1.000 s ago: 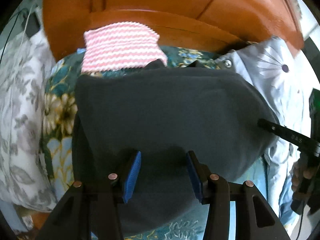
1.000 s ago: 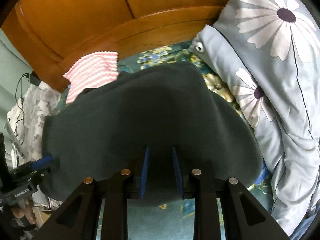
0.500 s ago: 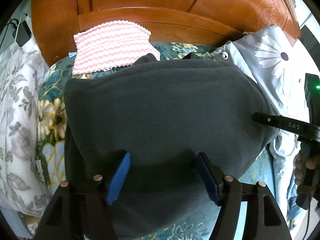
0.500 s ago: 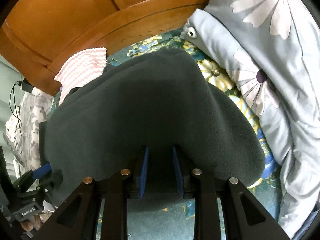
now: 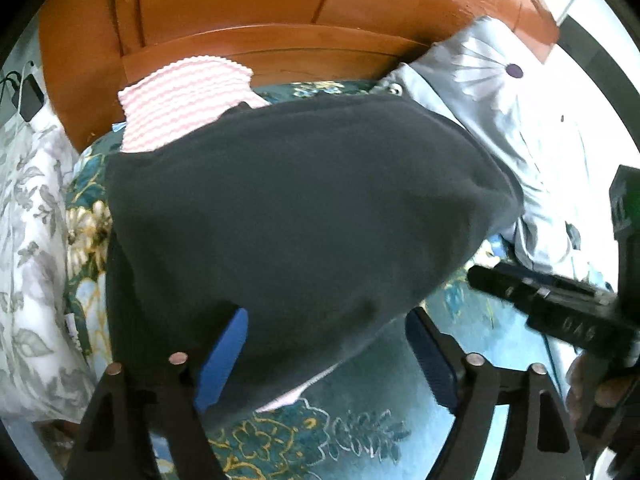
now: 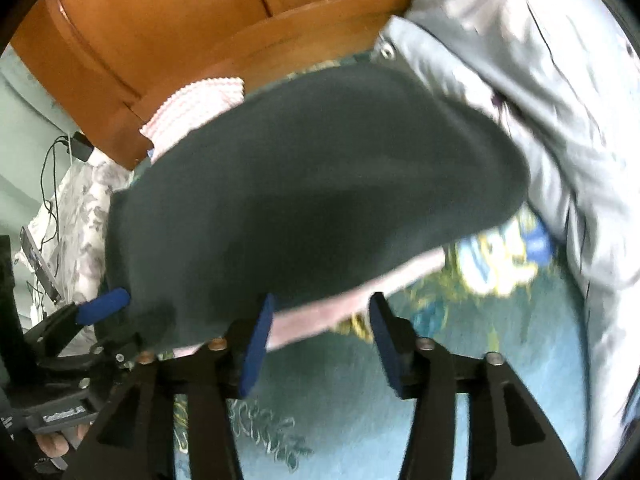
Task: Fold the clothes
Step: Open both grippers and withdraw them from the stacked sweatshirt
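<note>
Left wrist view: the left gripper (image 5: 326, 354) points steeply down at the bed (image 5: 360, 432), its blue fingers (image 5: 220, 360) spread wide and still opening. The near edge of the dark grey fleece (image 5: 288, 216) lies between them, but the pads aren't pressing on it, and the right-hand finger sits clear over the floral bedspread. The fleece lies flat on the bed, folded, with a strip of pale pink lining (image 5: 296, 390) peeking out along its near edge. Behind it a pink striped knit (image 5: 184, 104) sits folded against the wooden headboard (image 5: 280, 8). A daisy-print duvet (image 5: 520, 128) is bunched up to the right, a grey floral pillow (image 5: 28, 240) to the left.

The right gripper (image 5: 560, 304) pokes in from the right edge, just off the fleece's corner, with a hand (image 5: 596, 384) wrapped round its handle.

From the right wrist view, which is pretty blurry, the right gripper (image 6: 320, 344) also tilts steeply down, fingers (image 6: 258, 344) opening, with the gap between them over bedspread and the pink edge of the fleece (image 6: 304, 184) just ahead. Nothing pinched. The left gripper (image 6: 80, 328) shows at the lower left by the fleece's other corner.
</note>
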Motion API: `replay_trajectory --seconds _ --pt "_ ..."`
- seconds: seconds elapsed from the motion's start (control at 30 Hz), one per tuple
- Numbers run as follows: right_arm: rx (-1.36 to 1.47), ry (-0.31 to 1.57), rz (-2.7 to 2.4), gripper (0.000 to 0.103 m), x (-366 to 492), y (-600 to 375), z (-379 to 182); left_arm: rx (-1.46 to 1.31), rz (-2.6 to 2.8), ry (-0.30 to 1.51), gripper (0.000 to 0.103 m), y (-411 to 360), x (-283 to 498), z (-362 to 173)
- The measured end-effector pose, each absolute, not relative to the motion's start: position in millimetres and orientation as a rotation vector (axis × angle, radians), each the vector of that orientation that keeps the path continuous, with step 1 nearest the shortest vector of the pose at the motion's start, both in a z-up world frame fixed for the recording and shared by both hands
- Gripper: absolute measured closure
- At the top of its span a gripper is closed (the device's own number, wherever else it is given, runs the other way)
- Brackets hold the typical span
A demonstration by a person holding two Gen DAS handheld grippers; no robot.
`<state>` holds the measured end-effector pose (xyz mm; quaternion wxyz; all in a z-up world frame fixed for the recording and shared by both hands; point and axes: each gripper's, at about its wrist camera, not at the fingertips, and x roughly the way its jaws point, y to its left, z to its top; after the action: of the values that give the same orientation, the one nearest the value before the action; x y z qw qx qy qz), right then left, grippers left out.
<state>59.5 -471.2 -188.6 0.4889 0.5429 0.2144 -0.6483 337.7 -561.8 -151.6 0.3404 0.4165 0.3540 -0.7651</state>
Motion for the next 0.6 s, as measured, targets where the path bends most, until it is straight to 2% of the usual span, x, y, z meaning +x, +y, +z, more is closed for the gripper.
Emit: replay_trajectory --seconds 0.03,0.07,0.1,0.13,0.23,0.5,0.57,0.6 --pt "1.332 0.502 -1.583 0.047 60 -465 -192 1.074 -2.005 0.918 0.01 -557 338 -152" --pt "1.339 0.489 -1.59 0.047 61 -459 -194 1.061 -2.019 0.913 0.002 -552 339 -152" --pt "1.345 0.476 -1.598 0.047 62 -454 -196 1.046 -2.032 0.908 0.0 -546 339 -152" --pt "1.349 0.469 -1.605 0.047 63 -449 -197 1.038 -2.039 0.898 0.0 -541 340 -153" --pt "1.331 0.473 -1.619 0.037 68 -437 -198 1.028 -2.038 0.867 0.0 -526 340 -155" --pt "1.266 0.549 -1.605 0.031 81 -408 -192 0.916 -2.028 0.852 0.0 -479 361 -152" --pt "1.23 0.584 -1.604 0.008 86 -403 -191 0.88 -2.014 0.791 0.0 -467 365 -150" --pt "1.212 0.597 -1.604 0.006 89 -400 -191 0.868 -2.012 0.769 0.0 -461 367 -150"
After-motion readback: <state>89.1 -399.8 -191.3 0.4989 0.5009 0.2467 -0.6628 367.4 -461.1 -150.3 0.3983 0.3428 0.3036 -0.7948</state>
